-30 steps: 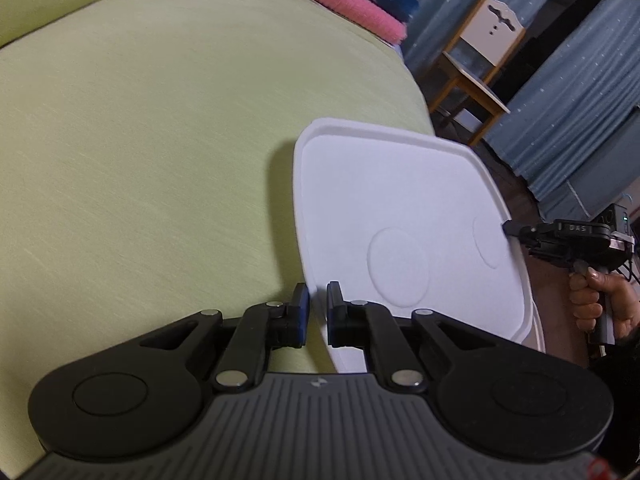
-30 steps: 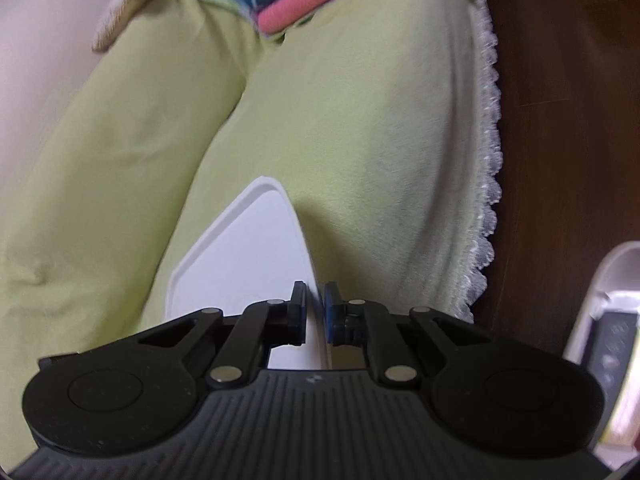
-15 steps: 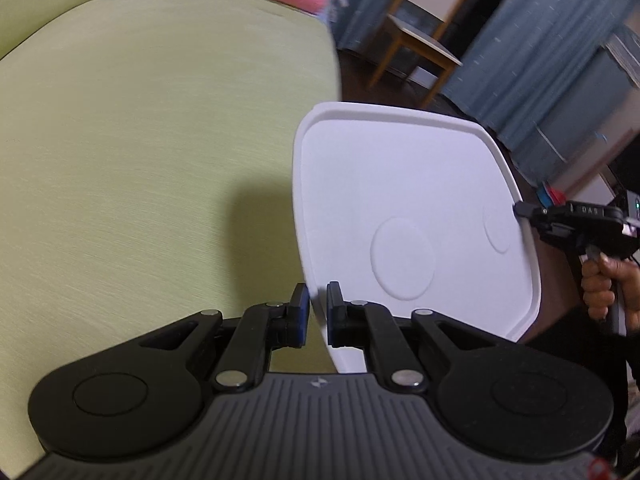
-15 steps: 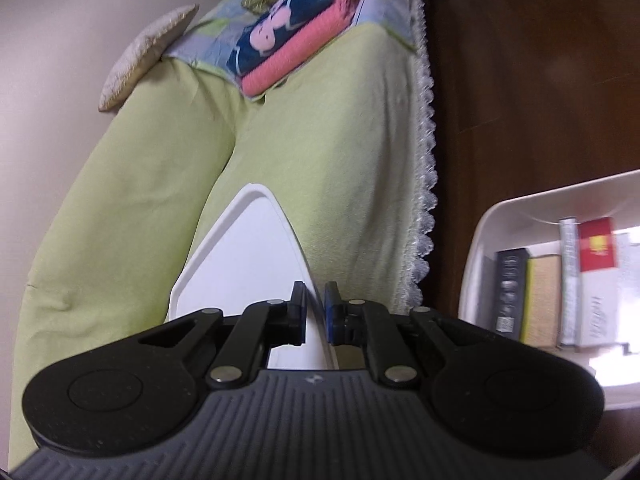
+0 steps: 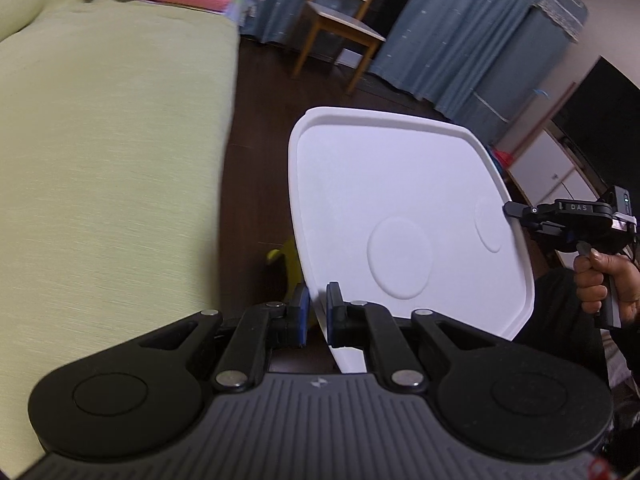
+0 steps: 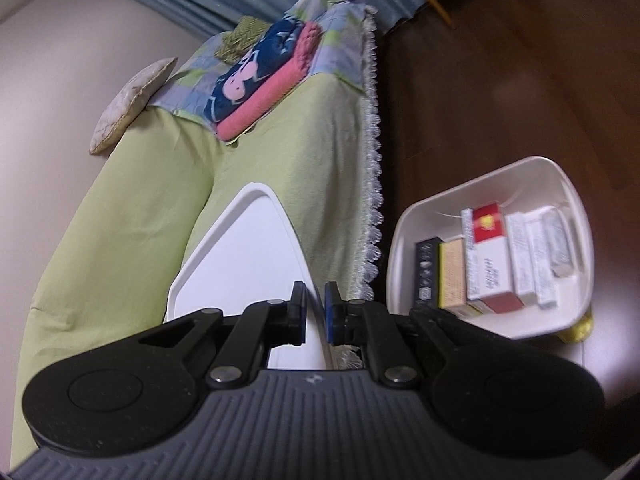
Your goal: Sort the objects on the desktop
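While both claws grip it, the white lid [image 5: 400,208] hangs tilted in the air, beside the green sofa [image 5: 112,152]. Left claw [image 5: 316,312] clamped on the lid's near edge; right claw [image 6: 316,312] clamped on the opposite edge, a hand [image 5: 604,284] on its handle. White bin [image 6: 408,240] on the dark floor beyond the sofa's lace fringe, small boxes [image 6: 488,256] standing packed inside. Folded pink towel [image 6: 264,100] at the sofa's far end.
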Demonstrator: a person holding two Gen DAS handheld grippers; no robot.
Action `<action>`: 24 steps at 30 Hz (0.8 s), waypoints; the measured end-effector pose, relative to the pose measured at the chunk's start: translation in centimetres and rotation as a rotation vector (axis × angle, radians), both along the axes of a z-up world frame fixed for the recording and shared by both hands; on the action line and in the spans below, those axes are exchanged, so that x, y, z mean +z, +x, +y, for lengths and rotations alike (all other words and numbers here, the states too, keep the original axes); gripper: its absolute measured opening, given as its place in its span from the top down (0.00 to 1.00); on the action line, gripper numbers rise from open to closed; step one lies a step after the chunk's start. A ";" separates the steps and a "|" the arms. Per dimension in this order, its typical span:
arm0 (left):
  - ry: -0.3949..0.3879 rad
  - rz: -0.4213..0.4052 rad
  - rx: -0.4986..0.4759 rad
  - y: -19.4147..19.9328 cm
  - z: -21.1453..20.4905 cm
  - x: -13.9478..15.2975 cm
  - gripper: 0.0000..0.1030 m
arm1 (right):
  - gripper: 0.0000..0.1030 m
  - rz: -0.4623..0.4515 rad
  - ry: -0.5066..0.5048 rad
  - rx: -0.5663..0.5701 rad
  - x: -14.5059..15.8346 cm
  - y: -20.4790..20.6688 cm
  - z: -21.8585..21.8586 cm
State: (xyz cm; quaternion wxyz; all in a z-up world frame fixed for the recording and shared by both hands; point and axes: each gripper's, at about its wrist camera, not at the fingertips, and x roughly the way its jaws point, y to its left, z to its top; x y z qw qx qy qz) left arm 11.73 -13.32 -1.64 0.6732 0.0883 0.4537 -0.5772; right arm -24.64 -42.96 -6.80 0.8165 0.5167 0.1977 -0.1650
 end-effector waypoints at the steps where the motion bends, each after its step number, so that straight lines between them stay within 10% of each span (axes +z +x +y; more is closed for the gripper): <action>1: -0.001 0.005 -0.009 -0.4 -0.2 0.0 0.94 | 0.91 0.001 0.003 -0.008 -0.1 -0.7 0.1; 24: 0.082 0.104 -0.210 -6.4 -6.1 -4.2 0.94 | 0.91 0.135 0.117 -0.139 -4.7 -13.2 1.9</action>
